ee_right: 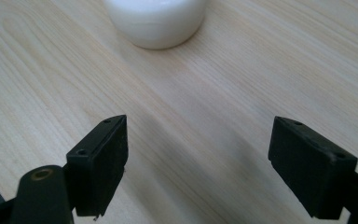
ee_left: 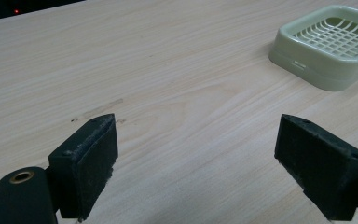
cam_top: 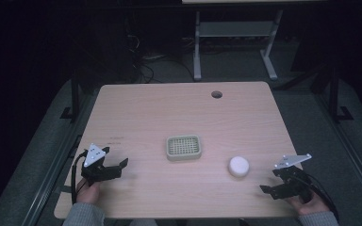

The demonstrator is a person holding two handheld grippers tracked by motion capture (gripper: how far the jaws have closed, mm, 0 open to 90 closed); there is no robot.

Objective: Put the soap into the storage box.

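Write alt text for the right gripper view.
The right gripper hovers open over a light wooden table, its two black fingers set wide apart with nothing between them. Just ahead sits a round white object, cut off by the top edge.

One pale green basket point(cam_top: 184, 147), one white round object point(cam_top: 239, 166), two hand-held grippers, one wooden table point(cam_top: 179, 110).
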